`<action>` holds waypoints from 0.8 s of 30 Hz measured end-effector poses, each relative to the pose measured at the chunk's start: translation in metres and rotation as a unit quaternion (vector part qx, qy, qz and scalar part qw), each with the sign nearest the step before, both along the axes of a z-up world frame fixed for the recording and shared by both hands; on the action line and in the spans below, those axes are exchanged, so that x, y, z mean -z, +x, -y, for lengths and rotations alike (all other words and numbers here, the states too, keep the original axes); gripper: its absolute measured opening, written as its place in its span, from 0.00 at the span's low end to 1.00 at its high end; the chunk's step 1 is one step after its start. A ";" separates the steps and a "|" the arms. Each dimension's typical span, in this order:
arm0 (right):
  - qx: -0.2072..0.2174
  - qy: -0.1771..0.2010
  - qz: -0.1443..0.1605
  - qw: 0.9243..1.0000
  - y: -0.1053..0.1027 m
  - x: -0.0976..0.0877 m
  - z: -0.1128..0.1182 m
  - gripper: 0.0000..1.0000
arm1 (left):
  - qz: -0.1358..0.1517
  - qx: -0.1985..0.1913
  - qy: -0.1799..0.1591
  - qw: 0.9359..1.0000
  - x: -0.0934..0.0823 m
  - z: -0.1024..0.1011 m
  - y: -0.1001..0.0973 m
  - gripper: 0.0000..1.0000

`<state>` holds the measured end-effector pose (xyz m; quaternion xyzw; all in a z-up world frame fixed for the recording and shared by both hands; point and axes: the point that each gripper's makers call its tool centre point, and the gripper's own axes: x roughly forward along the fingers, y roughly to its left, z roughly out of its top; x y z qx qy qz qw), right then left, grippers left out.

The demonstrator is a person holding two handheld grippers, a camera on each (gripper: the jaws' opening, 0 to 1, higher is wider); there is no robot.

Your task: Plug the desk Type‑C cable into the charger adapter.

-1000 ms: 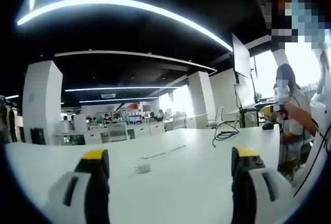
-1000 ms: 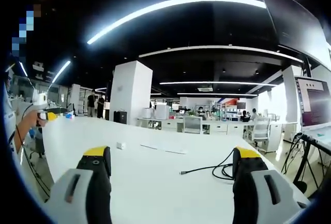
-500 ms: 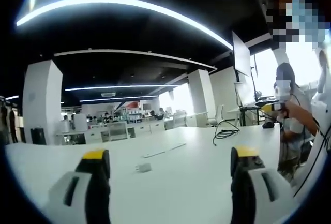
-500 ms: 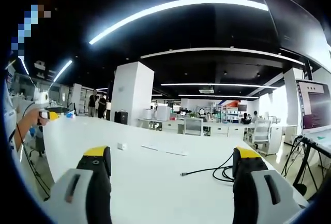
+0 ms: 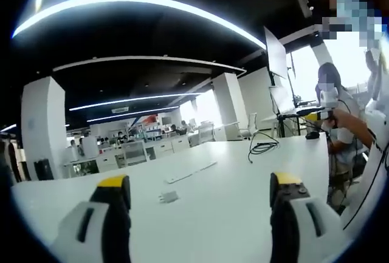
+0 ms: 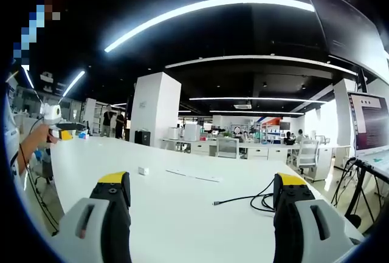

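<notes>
On the desk: both my grippers hover over one white desk (image 5: 243, 184), nothing between the jaws.
Left gripper (image 5: 200, 184): jaws spread wide, yellow-tipped, rising at 7 and 5 o'clock of the left gripper view; they hold nothing.
Right gripper (image 6: 203, 181): jaws likewise wide apart and bare in the right gripper view.
Adapter (image 5: 168, 197): small white block lying flat on the desk, ahead of my left jaws, nearer the 7 o'clock jaw; in the right gripper view it sits far off at 10 o'clock (image 6: 142, 170).
Cable (image 6: 246, 200): black, loosely coiled on the desk, free plug end pointing toward the desk's middle, just ahead of my right 5 o'clock jaw; in the left gripper view it lies far off at 2 o'clock (image 5: 262, 148).
Adapter and cable: well apart, not joined.
White strip (image 5: 190, 172): long, flat, on the desk beyond the adapter.
Monitor (image 6: 368, 120): lit, at 3 o'clock of the right gripper view.
Pillar (image 6: 153, 108): white, past the desk's far edge.
</notes>
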<state>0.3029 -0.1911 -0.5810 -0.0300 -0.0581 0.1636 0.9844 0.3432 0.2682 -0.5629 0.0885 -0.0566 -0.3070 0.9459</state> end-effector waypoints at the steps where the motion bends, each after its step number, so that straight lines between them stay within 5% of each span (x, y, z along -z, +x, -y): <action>1: 0.000 0.001 -0.001 1.000 0.000 0.001 0.001 1.00 | -0.001 0.001 0.004 1.000 0.000 0.001 0.002 0.96; 12: 0.004 0.003 -0.004 1.000 0.000 0.004 0.007 1.00 | -0.012 0.011 0.025 1.000 0.000 0.004 0.020 0.95; 24: 0.000 0.008 -0.011 1.000 0.002 0.013 0.006 1.00 | -0.033 0.027 0.059 0.997 0.000 0.014 0.061 0.95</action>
